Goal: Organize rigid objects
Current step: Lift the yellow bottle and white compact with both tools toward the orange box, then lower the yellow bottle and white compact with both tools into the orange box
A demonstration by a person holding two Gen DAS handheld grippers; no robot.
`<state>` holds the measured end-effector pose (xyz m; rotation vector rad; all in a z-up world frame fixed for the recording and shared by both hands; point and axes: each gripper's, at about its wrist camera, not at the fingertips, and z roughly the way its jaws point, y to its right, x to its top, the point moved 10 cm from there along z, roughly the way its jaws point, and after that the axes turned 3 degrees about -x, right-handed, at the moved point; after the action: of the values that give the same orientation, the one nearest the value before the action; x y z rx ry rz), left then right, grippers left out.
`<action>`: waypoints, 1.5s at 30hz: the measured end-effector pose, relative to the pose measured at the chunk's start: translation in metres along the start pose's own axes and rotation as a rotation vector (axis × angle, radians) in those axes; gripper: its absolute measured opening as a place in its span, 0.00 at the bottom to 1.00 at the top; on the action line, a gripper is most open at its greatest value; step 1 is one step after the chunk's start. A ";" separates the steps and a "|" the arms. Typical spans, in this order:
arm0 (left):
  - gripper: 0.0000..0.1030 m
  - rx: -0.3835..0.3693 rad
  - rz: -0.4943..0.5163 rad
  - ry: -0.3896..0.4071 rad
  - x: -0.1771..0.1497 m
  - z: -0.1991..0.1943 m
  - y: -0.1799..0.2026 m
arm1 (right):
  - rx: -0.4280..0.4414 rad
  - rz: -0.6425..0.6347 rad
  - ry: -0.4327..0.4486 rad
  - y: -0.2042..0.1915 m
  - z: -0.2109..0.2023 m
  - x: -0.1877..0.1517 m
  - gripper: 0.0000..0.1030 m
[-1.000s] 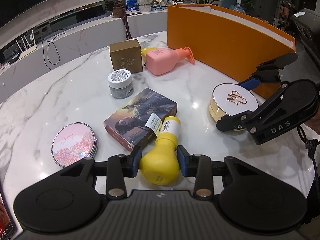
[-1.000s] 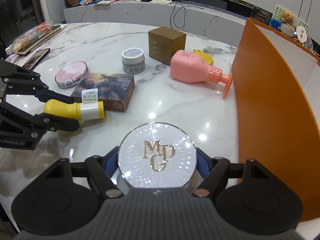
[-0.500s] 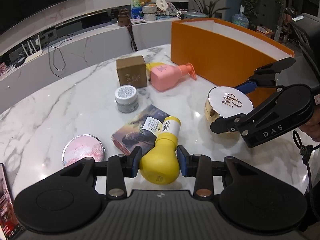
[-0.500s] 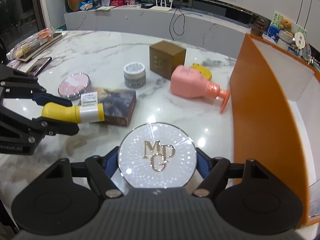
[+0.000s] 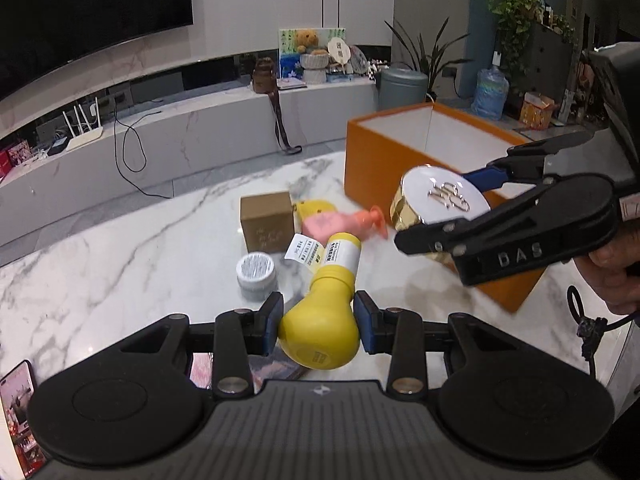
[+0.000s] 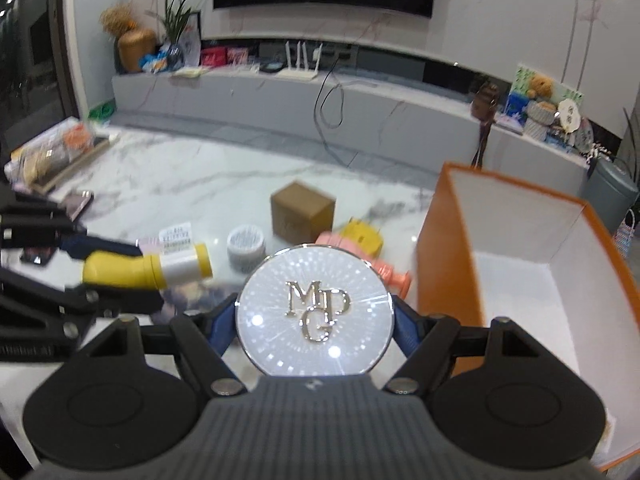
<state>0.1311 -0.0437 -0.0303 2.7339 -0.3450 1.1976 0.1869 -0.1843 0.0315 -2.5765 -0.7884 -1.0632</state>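
- Marble table point(image 5: 120, 264) under 2 handheld grippers, each seen through its own fisheye camera.
- Left gripper point(image 5: 319, 322) is clamped tight on the round base of a yellow bottle point(image 5: 324, 312), lifted clear of the table. The bottle's long axis runs away from the camera and a little to the right, white-labelled neck end farthest.
- Right gripper point(image 6: 315, 316) is closed at about half width on a round white-lidded compact point(image 6: 315, 316) with gold letters. The lid faces up toward the camera, and the compact is held in the air just left of the orange box point(image 6: 440, 248).
- Only the left view shows the compact's gold side wall and the person's hand point(image 5: 616, 264) behind the right gripper.
- Only the right view shows the orange box's white inside, where nothing can be made out.
- On the table beyond: a brown carton point(image 5: 267, 221), a grey jar point(image 5: 256, 272) and a pink pump bottle point(image 5: 340, 222) lying on its side, blurred.
- A phone point(image 5: 16, 392) lies at the left view's lower left edge.
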 end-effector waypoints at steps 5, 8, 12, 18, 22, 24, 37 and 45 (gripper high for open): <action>0.42 0.002 0.010 0.002 0.011 -0.007 0.008 | -0.023 0.041 0.057 0.018 -0.018 0.022 0.73; 0.42 0.004 0.026 0.008 0.021 -0.009 0.015 | -0.041 0.078 0.091 0.034 -0.029 0.033 0.73; 0.42 -0.010 0.040 0.022 0.041 -0.007 0.031 | -0.060 0.119 0.105 0.058 -0.038 0.040 0.73; 0.42 -0.042 0.104 0.044 0.071 0.003 0.067 | -0.109 0.182 0.112 0.098 -0.049 0.036 0.73; 0.42 -0.065 0.149 0.042 0.088 0.016 0.092 | -0.133 0.236 0.099 0.126 -0.056 0.031 0.73; 0.42 -0.080 0.165 0.040 0.094 0.024 0.103 | -0.147 0.260 0.097 0.139 -0.060 0.030 0.73; 0.42 -0.124 0.282 -0.019 0.114 0.081 0.166 | -0.240 0.398 0.057 0.214 -0.062 0.006 0.73; 0.42 -0.123 0.334 -0.097 0.105 0.116 0.186 | -0.283 0.416 -0.024 0.241 -0.041 -0.013 0.73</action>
<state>0.2339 -0.2640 -0.0248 2.7035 -0.8846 1.0701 0.2914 -0.4051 0.0467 -2.8102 -0.0913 -1.0705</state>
